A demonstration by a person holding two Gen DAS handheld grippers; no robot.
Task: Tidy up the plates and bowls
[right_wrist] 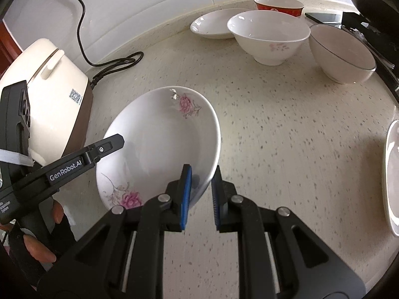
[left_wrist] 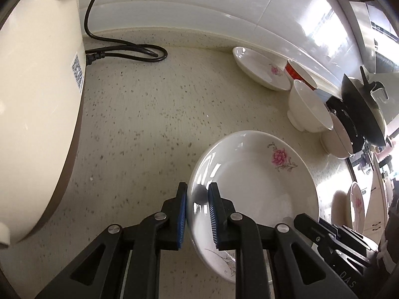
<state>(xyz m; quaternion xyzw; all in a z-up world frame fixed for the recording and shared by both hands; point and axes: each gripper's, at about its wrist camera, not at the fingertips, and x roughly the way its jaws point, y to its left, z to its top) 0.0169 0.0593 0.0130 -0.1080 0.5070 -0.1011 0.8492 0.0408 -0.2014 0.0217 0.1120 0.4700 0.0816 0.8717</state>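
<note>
A white plate with pink flowers (left_wrist: 249, 179) (right_wrist: 159, 134) hangs tilted over the speckled counter (left_wrist: 149, 124), held from both sides. My left gripper (left_wrist: 198, 186) is shut on its left rim. On the opposite rim my right gripper (right_wrist: 202, 172) is shut, blue pads either side of the edge. A second flowered plate (left_wrist: 259, 67) (right_wrist: 214, 25) lies by the back wall. Beside it stand a red bowl (right_wrist: 279, 5), a white flowered bowl (right_wrist: 269, 35) (left_wrist: 306, 104) and a silver-rimmed bowl (right_wrist: 341, 52). A third plate (right_wrist: 392, 174) shows at the right edge.
A cream rice cooker (left_wrist: 32, 99) (right_wrist: 57, 94) stands close on the left, its black cord (left_wrist: 124, 49) looped on the counter behind. A dark wok (left_wrist: 361, 107) and stove fill the far right. A person's fingers (right_wrist: 40, 249) hold the left tool.
</note>
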